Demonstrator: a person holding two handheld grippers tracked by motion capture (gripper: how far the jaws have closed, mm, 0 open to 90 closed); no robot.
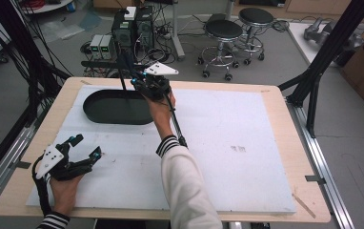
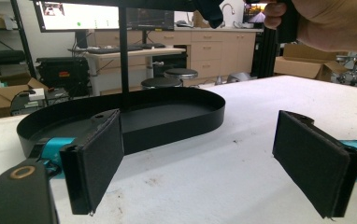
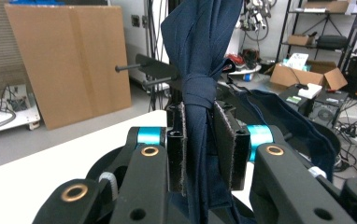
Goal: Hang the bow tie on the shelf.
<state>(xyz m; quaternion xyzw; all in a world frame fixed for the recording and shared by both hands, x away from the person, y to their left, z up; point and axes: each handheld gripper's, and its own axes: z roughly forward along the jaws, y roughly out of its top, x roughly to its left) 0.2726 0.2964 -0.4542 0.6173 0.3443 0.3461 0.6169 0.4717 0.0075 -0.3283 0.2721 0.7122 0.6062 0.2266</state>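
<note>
Right tongs (image 3: 200, 144) clamp the navy cloth (image 3: 200, 56), lifted over the black oval tray (image 1: 118, 107) just below them. Left tongs (image 1: 82, 148) gape empty on the tabletop (image 1: 227, 143). We judge it mid-job: cloth not yet released.

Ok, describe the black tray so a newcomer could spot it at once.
Start at the white mat covering the wooden table. At its far-left corner lies the tray: a long, shallow, black oval with low upright walls. It is the one dark thing lying flat on the mat, beneath the raised right claw.
</note>
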